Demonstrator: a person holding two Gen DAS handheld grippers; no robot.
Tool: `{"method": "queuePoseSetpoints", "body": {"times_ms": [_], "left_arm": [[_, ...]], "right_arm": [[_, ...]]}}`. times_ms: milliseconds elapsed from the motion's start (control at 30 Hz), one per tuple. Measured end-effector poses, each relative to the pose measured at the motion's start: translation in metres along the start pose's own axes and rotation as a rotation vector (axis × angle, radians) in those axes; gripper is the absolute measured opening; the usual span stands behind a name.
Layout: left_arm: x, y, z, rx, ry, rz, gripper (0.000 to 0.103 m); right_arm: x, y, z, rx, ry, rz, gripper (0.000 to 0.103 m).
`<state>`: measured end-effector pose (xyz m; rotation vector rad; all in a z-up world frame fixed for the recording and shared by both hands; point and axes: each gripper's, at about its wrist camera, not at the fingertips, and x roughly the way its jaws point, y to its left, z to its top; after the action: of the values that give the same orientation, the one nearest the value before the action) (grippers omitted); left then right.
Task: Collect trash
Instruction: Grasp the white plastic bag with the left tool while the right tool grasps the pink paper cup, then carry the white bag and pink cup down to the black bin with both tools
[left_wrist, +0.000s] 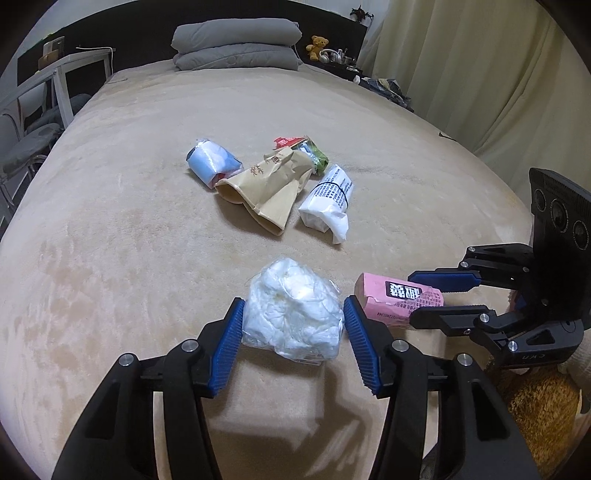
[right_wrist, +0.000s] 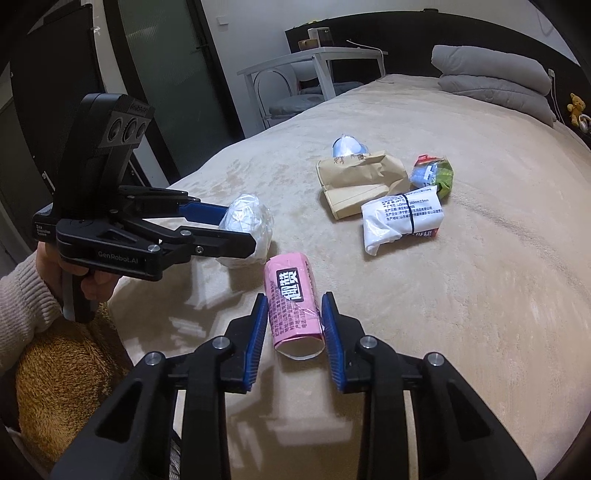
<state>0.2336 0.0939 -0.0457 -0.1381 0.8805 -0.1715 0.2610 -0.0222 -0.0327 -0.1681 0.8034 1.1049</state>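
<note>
Left tool (left_wrist: 293, 325) clamping white wad (left_wrist: 295, 310), right tool (right_wrist: 293, 328) pink pack (right_wrist: 293, 306), above beige bed (left_wrist: 110, 258).

Wrappers (left_wrist: 280, 177) on bed (left_wrist: 110, 258)

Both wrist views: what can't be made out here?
- Crumpled white plastic bag, left wrist view: its contents, blurred by wrinkled film.
- Pink roll, right wrist view: its sides, covered by the right claw pads.
- Blue-white packet, right wrist view: mostly behind the brown paper bag.

Pink roll (right_wrist: 293, 306) with black print, white crumpled bag (left_wrist: 293, 308), beige bedcover (left_wrist: 129, 258).
</note>
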Motion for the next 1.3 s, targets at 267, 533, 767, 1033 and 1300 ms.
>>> {"method": "queuePoseSetpoints", "body": {"times_ms": [267,533,767,1033,1300], "left_arm": [[-0.026,-0.011,-0.014,-0.030,-0.073,-0.025,0.053],[-0.046,-0.030,-0.036,-0.036,-0.124,-0.037,0.053],[-0.063,-0.041,-0.055,-0.076,-0.167,-0.047,0.053],[-0.077,-0.057,-0.081,-0.090,-0.194,-0.052,0.053],[-0.091,-0.072,-0.110,-0.109,-0.209,-0.059,0.053]], "right_arm": [[-0.030,0.002,-0.008,0.049,-0.067,-0.018,0.031],[-0.054,0.019,-0.029,0.072,-0.111,-0.021,0.031],[-0.071,0.032,-0.046,0.115,-0.143,-0.025,0.031],[-0.095,0.046,-0.071,0.155,-0.180,-0.031,0.031],[-0.115,0.066,-0.097,0.176,-0.200,-0.037,0.031]]}}
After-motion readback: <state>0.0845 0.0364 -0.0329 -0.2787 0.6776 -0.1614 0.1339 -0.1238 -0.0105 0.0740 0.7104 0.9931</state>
